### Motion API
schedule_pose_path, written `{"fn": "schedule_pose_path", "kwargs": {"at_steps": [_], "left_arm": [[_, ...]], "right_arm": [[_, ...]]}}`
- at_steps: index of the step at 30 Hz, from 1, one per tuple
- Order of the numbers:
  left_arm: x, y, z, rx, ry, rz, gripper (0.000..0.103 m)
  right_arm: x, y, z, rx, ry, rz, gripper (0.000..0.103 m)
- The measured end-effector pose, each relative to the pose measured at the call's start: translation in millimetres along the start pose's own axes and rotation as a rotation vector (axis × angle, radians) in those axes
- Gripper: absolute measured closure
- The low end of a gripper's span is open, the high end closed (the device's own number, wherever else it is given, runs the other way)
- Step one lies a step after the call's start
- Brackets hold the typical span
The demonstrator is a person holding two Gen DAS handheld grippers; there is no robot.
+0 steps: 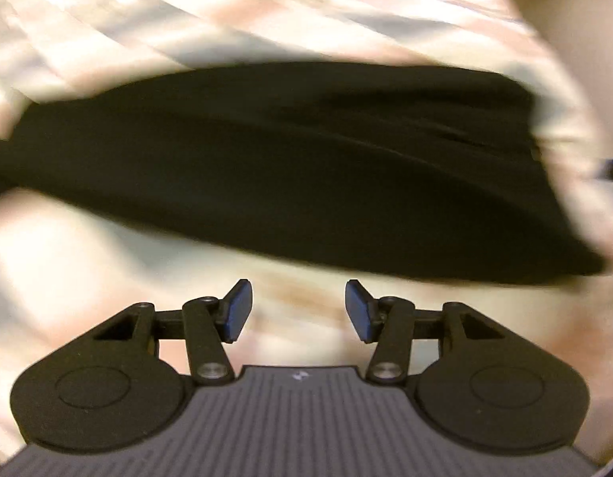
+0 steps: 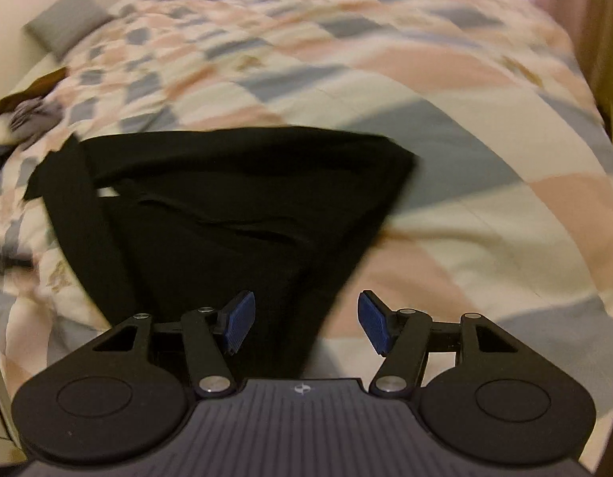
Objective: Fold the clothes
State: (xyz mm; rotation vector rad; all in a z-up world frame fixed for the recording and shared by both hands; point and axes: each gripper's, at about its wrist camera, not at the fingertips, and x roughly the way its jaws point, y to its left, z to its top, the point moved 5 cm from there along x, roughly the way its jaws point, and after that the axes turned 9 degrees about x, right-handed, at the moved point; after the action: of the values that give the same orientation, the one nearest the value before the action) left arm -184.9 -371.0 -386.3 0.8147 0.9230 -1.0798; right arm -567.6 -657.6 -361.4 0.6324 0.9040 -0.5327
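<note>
patchwork bed (image 2: 485, 91) in pink, blue and cream fills both views. nearest, the left gripper (image 1: 298, 310) hangs released, blue pads apart, over bare quilt with nothing between them. the right gripper (image 2: 306, 320) is likewise spread and empty, its left pad over the near tip of the black garment (image 2: 242, 206). the garment lies on the bed toward 12 o'clock of each gripper. further, at 10 o'clock, sits a small clothes pile (image 2: 32, 111), then a grey pillow (image 2: 65, 20).
</note>
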Motion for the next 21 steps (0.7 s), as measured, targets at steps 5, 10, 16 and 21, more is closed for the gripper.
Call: {"fn": "schedule_pose_path", "kwargs": {"at_steps": [5, 10, 16, 21], "left_arm": [[27, 160, 32, 0.328, 0.015, 0.258, 0.057], [74, 240, 64, 0.622, 0.041, 0.232, 0.061], [137, 283, 79, 0.830, 0.104, 0.127, 0.065], [188, 319, 92, 1.001, 0.156, 0.036, 0.062]], "right_arm": [[24, 72, 0, 0.012, 0.006, -0.040, 0.043], [56, 132, 5, 0.070, 0.028, -0.082, 0.040], [84, 170, 15, 0.147, 0.049, -0.091, 0.040], [93, 175, 20, 0.174, 0.068, -0.152, 0.034]]}}
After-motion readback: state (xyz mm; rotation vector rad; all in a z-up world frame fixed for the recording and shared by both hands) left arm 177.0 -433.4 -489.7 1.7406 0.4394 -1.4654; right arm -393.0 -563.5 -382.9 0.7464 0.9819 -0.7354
